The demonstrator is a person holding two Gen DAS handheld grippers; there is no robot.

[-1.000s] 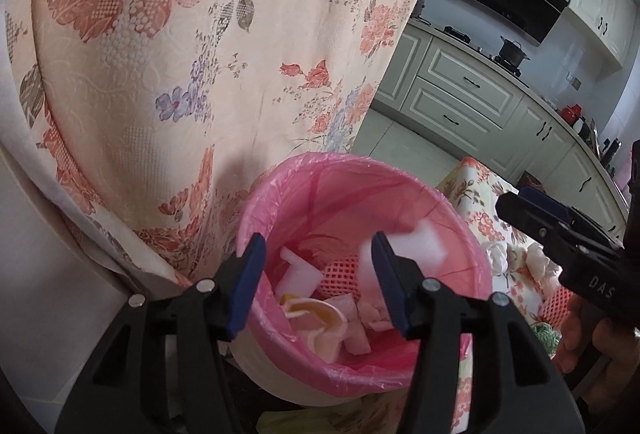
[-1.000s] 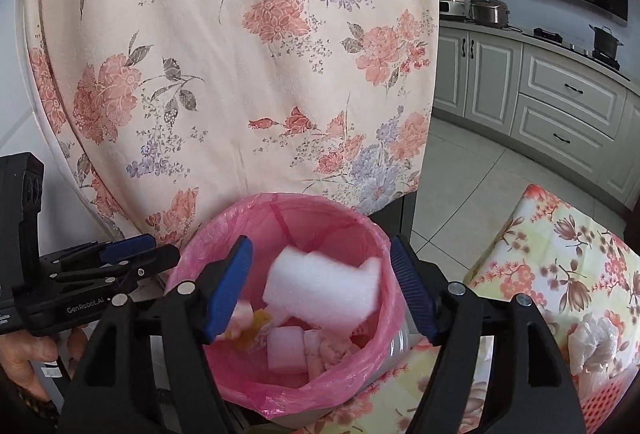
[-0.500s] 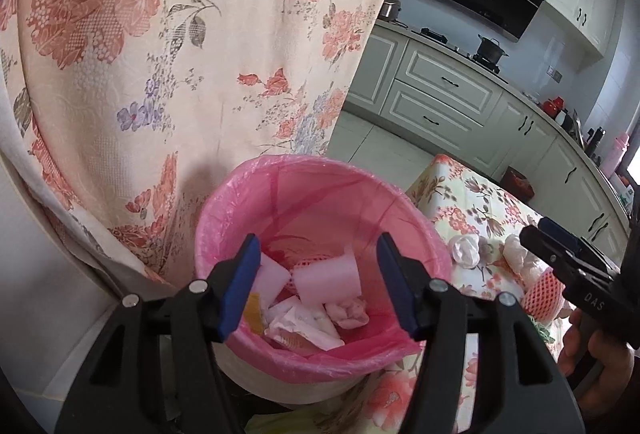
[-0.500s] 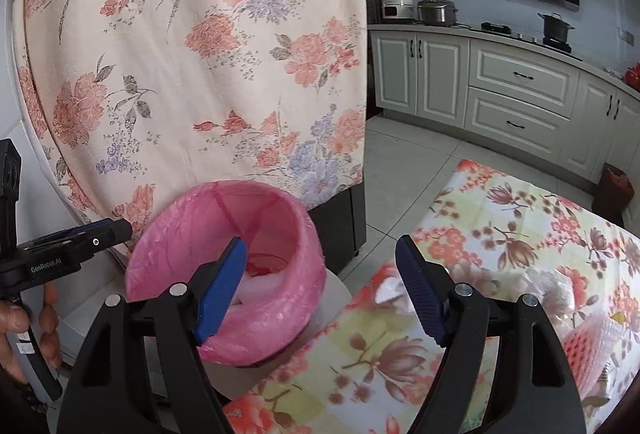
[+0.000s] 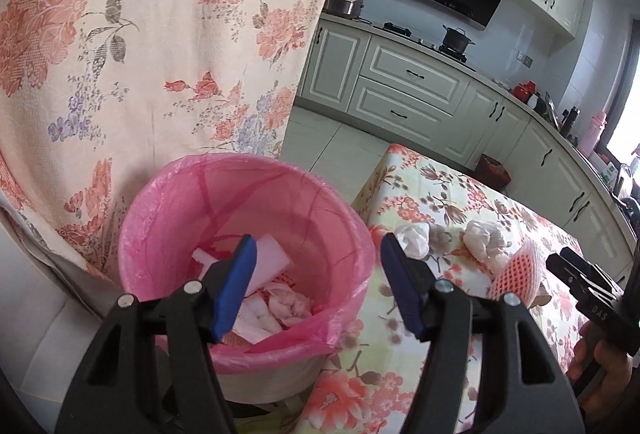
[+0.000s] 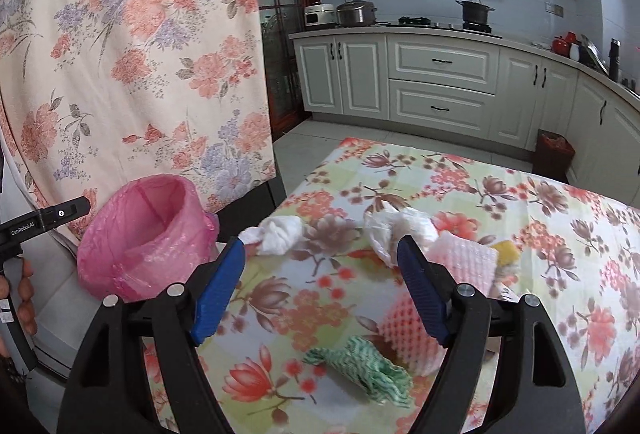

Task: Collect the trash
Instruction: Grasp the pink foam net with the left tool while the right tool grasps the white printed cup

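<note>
A bin lined with a pink bag [image 5: 276, 194] stands left of the floral-cloth table; inside lie a white foam block [image 5: 272, 258] and crumpled tissue [image 5: 288, 304]. My left gripper [image 5: 316, 240] hangs over the bin's right rim, its jaws opening with nothing between them. My right gripper [image 6: 322, 242] is open and empty above the table. Ahead of it lie a white tissue wad [image 6: 280, 234], a second wad [image 6: 400, 230], a pink foam net [image 6: 464, 258], another pink net [image 6: 404, 334] and a green-white cloth [image 6: 360, 362]. The bin [image 6: 132, 258] sits to its left.
A floral curtain [image 5: 140, 54] hangs behind the bin. The table [image 6: 560, 234] has its near-left edge beside the bin. Kitchen cabinets [image 6: 440, 82] line the far wall, with a small dark-red bin [image 6: 554, 154] on the floor. A hand holds each gripper's handle.
The white foam block that was between the right jaws over the bin now lies in the bin. Both grippers swung right, the right one out over the table. The left jaws widened.
</note>
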